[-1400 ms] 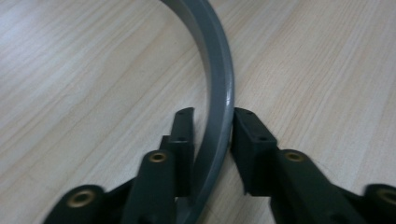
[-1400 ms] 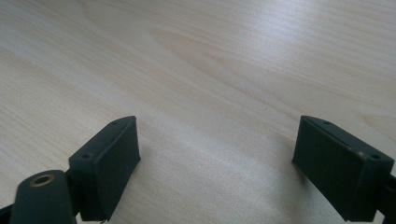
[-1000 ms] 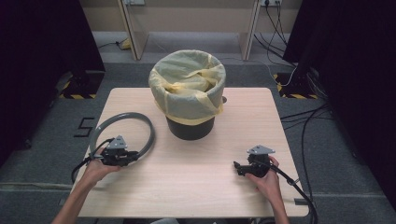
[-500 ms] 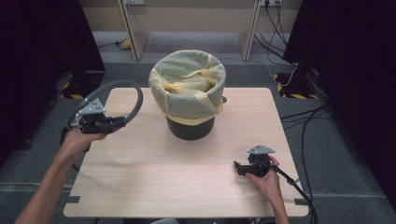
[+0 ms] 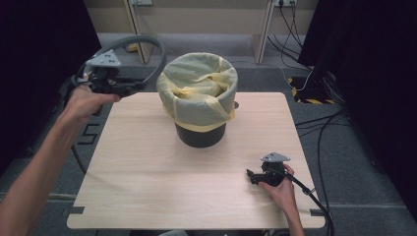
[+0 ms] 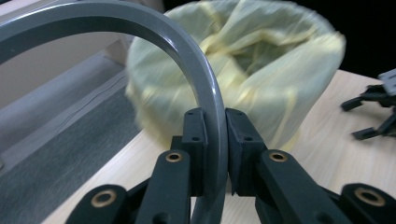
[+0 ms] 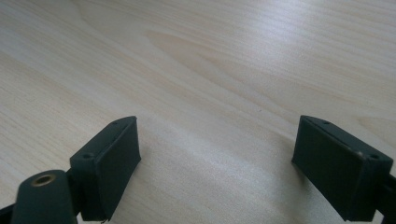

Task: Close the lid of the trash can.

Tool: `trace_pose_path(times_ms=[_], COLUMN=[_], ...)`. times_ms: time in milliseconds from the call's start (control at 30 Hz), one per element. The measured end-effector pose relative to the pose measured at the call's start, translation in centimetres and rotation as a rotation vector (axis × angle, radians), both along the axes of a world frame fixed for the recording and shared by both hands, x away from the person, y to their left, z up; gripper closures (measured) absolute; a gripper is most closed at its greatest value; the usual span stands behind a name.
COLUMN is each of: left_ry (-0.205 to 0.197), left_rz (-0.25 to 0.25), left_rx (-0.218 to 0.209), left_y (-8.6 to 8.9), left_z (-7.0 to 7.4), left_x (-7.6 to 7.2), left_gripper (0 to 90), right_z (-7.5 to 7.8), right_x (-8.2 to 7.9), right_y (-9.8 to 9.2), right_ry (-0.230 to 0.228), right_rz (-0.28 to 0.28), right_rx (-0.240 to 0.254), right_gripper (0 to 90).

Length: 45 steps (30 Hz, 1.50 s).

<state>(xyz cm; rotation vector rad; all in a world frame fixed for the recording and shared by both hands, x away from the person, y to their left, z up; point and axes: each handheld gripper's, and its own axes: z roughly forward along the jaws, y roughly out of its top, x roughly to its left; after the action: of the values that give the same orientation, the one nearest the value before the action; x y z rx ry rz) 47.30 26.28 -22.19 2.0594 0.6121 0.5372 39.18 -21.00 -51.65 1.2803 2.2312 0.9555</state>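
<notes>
A grey plastic ring (image 5: 147, 44) (image 6: 140, 28) hangs in the air left of the bin, clamped between the jaws of my left gripper (image 5: 135, 87) (image 6: 215, 154), which is shut on its rim. The ring stands roughly upright, raised to about the height of the bin's rim. The black bin (image 5: 200, 135) lined with a yellow bag (image 5: 199, 93) (image 6: 261, 70) stands at the back middle of the wooden table (image 5: 147, 167). My right gripper (image 5: 251, 177) (image 7: 217, 163) rests near the table's front right, open, with bare wood between its jaws.
Cables (image 5: 319, 118) trail on the grey floor to the right of the table. Table legs (image 5: 135, 29) and dark curtains stand behind. My right gripper (image 6: 373, 112) shows far off in the left gripper view.
My left gripper has lifted the grey ring off the table and carried it up, back and toward the bin. The right gripper has stayed put.
</notes>
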Motion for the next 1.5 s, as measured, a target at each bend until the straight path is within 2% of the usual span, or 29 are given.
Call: trace_pose_path(times_ms=[167,300,433,533,600,767,933,1167,1267,1333,1467,1500], left_ry=[0.004,0.013,0.035,0.054,0.071,0.092,0.103,0.112,0.106,0.119,0.116,0.118], left_rz=[-0.084,-0.139,-0.183,-0.204,-0.215,-0.228,-0.233,-0.242,-0.253,-0.253,-0.258,-0.255], left_rx=[0.03,0.056,0.074,0.113,0.116,0.149,0.118,0.095,0.102,0.106,0.135,0.126], left_y=[-4.9,-8.7,-12.0,-14.0,-15.0,-16.1,-16.5,-16.9,-17.0,-16.9,-16.4,-16.3], left_z=[1.1,1.2,0.7,-0.4,-0.9,-2.0,-2.1,-2.4,-2.5,-2.5,-2.4,-2.4], left_x=[0.8,1.3,1.8,2.0,2.2,2.4,2.6,2.5,2.2,2.2,1.7,1.6], left_gripper=[79.0,79.0,78.9,79.0,78.9,78.7,78.3,78.0,77.5,76.4,74.2,73.7], right_z=[0.0,0.0,0.0,0.0,0.0,0.0,0.0,0.0,0.0,0.0,0.0,0.0], right_x=[0.1,0.0,0.1,0.1,0.1,0.1,0.2,0.2,0.2,0.2,0.2,0.2], right_y=[-0.1,-0.1,-0.2,-0.3,-0.3,-0.3,-0.3,-0.3,-0.3,-0.3,-0.3,-0.3], right_ry=[-0.004,0.0,0.0,-0.001,-0.001,-0.001,-0.002,-0.002,-0.001,0.0,0.0,0.0], right_rz=[0.0,0.004,0.001,0.002,0.003,0.003,0.002,-0.001,-0.002,-0.003,-0.003,-0.003], right_rx=[-0.004,-0.002,0.001,0.0,-0.001,-0.002,-0.003,-0.003,-0.001,-0.001,-0.001,-0.001], right_gripper=[15.4,15.5,15.5,15.5,15.5,15.5,15.4,15.4,15.4,15.4,15.5,15.5])
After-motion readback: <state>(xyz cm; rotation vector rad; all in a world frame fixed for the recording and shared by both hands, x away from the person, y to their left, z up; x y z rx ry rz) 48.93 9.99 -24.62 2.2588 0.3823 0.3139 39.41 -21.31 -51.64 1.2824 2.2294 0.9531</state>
